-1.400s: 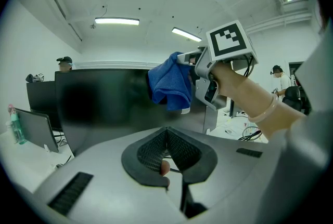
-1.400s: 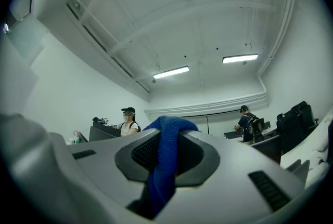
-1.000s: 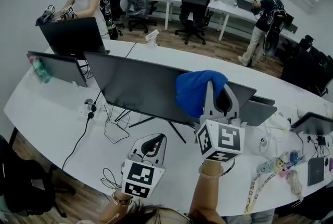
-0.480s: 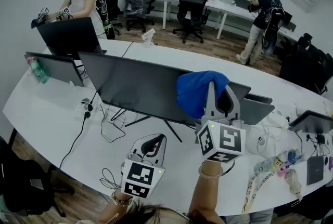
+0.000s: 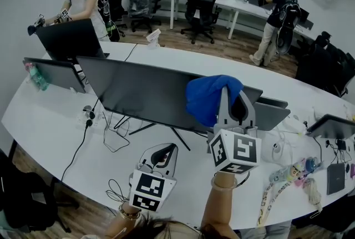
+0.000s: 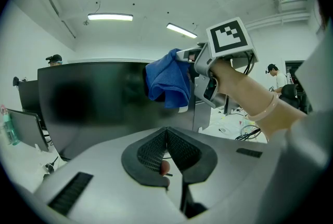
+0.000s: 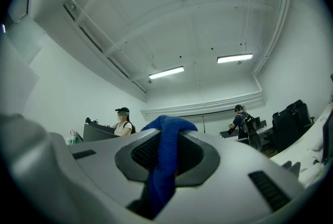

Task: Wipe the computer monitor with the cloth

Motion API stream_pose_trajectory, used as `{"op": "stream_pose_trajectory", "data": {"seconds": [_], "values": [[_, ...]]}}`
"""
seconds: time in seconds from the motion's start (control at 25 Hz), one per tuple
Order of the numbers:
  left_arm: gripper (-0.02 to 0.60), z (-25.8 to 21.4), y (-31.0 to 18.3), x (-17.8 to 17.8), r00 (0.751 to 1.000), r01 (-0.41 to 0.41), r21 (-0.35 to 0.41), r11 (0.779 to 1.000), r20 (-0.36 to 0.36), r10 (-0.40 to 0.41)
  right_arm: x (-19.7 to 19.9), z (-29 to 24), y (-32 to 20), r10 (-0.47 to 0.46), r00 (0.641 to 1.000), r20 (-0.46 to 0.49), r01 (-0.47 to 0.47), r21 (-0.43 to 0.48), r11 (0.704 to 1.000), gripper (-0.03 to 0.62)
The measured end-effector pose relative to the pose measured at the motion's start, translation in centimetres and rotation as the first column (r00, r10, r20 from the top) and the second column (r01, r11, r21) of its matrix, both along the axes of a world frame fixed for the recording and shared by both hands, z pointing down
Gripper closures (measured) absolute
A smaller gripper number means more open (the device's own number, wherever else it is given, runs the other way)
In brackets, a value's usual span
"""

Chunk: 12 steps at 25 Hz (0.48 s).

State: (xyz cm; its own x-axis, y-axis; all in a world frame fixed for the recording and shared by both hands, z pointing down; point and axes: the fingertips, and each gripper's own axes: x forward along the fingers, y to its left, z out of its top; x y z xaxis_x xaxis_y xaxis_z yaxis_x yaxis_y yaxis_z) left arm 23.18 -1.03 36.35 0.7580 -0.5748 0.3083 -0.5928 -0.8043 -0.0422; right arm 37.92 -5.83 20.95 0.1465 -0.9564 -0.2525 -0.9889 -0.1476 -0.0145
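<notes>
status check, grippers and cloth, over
Right gripper shut on blue cloth, raised at the monitor top edge, right end. Left gripper shut, low in front of the screen. Nothing between cloth and screen.

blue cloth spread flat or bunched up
Bunched: the blue cloth hangs in a crumpled wad from the right gripper, pinched between its jaws.

Wide monitor (image 5: 144, 93) ahead — cables (image 5: 82, 143) beneath

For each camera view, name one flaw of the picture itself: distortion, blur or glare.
Head view: fisheye bows the white desk. Left gripper view: dark round vignette, and the monitor looks smeared. Right gripper view: the ceiling lights blow out to plain white.
</notes>
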Motion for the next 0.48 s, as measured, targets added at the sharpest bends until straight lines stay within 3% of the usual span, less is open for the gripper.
{"op": "stream_pose_trajectory", "data": {"seconds": [0.48], "values": [[0.572, 0.4, 1.1, 2.2, 1.0, -0.017, -0.009, 1.0, -0.002, 0.017, 2.2, 0.2, 1.2, 0.012, 1.0, 0.005, -0.012, 0.002, 1.0, 0.53]]}}
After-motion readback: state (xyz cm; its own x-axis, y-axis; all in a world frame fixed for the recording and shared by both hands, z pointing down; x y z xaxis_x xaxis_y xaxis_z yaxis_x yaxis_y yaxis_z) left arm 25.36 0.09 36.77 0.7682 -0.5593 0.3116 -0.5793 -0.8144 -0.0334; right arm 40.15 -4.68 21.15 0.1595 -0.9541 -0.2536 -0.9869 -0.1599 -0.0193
